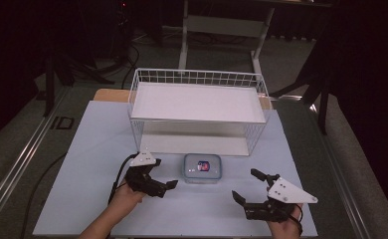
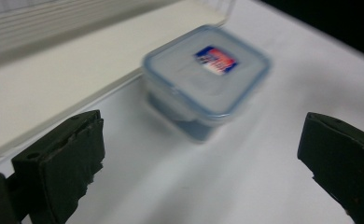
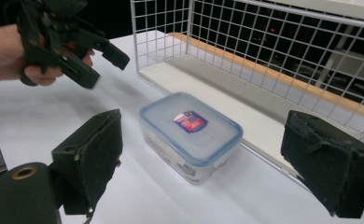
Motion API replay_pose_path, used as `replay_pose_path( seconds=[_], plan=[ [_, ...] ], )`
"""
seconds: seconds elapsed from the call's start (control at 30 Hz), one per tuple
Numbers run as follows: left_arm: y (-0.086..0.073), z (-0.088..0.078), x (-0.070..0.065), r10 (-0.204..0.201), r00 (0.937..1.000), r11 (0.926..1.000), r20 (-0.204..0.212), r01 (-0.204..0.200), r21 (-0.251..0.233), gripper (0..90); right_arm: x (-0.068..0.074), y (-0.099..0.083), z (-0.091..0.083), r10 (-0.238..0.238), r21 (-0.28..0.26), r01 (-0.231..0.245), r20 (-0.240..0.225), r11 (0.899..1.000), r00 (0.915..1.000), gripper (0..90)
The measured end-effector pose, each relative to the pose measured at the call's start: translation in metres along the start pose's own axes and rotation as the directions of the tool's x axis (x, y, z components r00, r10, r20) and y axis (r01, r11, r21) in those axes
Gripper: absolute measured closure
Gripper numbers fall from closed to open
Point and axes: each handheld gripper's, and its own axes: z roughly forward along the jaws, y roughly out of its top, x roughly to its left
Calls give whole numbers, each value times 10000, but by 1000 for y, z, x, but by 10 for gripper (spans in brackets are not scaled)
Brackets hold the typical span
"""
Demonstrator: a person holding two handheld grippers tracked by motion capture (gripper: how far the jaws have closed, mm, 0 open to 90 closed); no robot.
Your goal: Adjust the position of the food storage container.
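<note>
1. Looking from the high view: small lidded container sits on the bench, just in front of the wire basket, between the two grippers. Left gripper is near its left side, jaws spread, nothing in them, not touching. Right gripper sits further off to the right, jaws wide apart, also empty.

2. Left gripper view: container lies ahead and slightly right of centre, clear of both jaws. Picture is motion-blurred. Jaws released, bare bench between them. Basket base runs along the left.

3. Right gripper view: container sits centred in the gap between the jaws but further out, not yet between the pads. Jaws released. Left gripper hangs beyond it at upper left, held in a hand, open. Basket just behind the container.

4. Handling, my read: rigid clear plastic, blue-rimmed clip lid, looks empty, so light. Smooth walls are likely slippery, and it may skid if nudged. Best to grip across the short sides below the lid rim, squarely, with moderate squeeze. The right gripper is better lined up for it.
</note>
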Motion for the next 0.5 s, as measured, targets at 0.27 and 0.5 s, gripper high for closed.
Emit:
replay_pose_path(
  seconds=[0.27, 0.5],
  plan=[
    [3, -4, 2, -346, 9994, 9984, 61, 349, -438, 18, 1, 4, 6, 341, 189, -342, 83, 9992, 9994, 111],
    [10, 2, 1, -345, 9994, 9970, -89, 338, -695, 18, -14, 9, 16, 1127, 176, -1127, -1, 9935, 9936, 111]
  ],
)
